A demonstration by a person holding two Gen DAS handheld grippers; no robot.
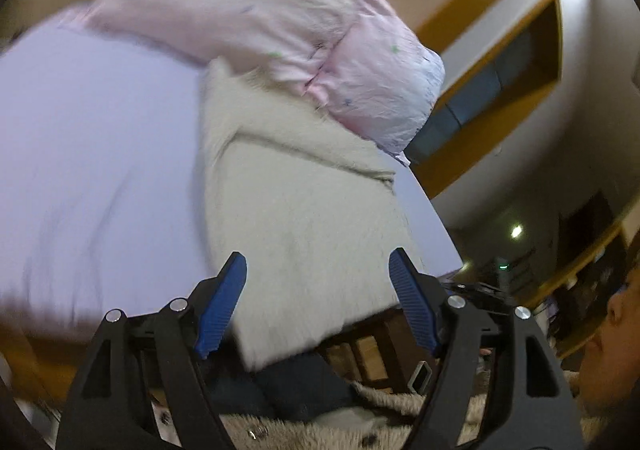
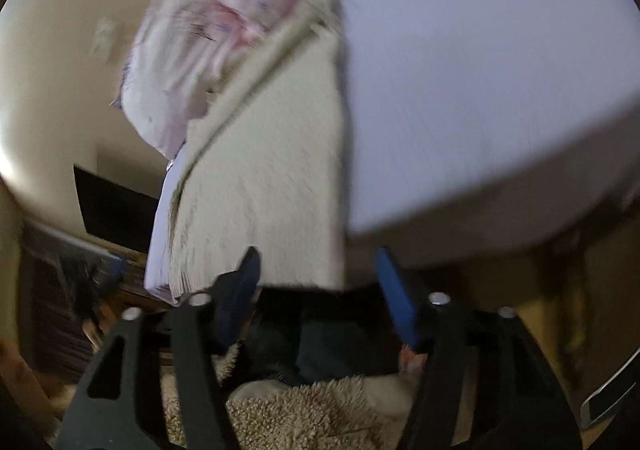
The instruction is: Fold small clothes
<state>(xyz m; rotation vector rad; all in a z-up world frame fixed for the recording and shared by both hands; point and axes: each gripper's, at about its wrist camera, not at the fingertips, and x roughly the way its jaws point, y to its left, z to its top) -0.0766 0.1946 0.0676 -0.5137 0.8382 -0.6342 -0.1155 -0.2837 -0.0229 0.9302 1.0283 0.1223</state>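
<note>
Tabletop [image 1: 100, 138], lavender, carries a folded cream towel [image 1: 304, 218] at its near edge, pink garment [image 1: 248, 6] bunched behind it. Left view alone catches a face [image 1: 612, 334]; right alone a fuzzy rug [image 2: 304, 410]. Left tool [image 1: 318, 304] and right tool [image 2: 318, 296] both spread, empty. No legible writing.

Bare lavender table [image 1: 92, 154] beside the cream towel [image 1: 296, 210] offers free passage; the pink garment heap [image 1: 248, 10] blocks the far edge.
</note>
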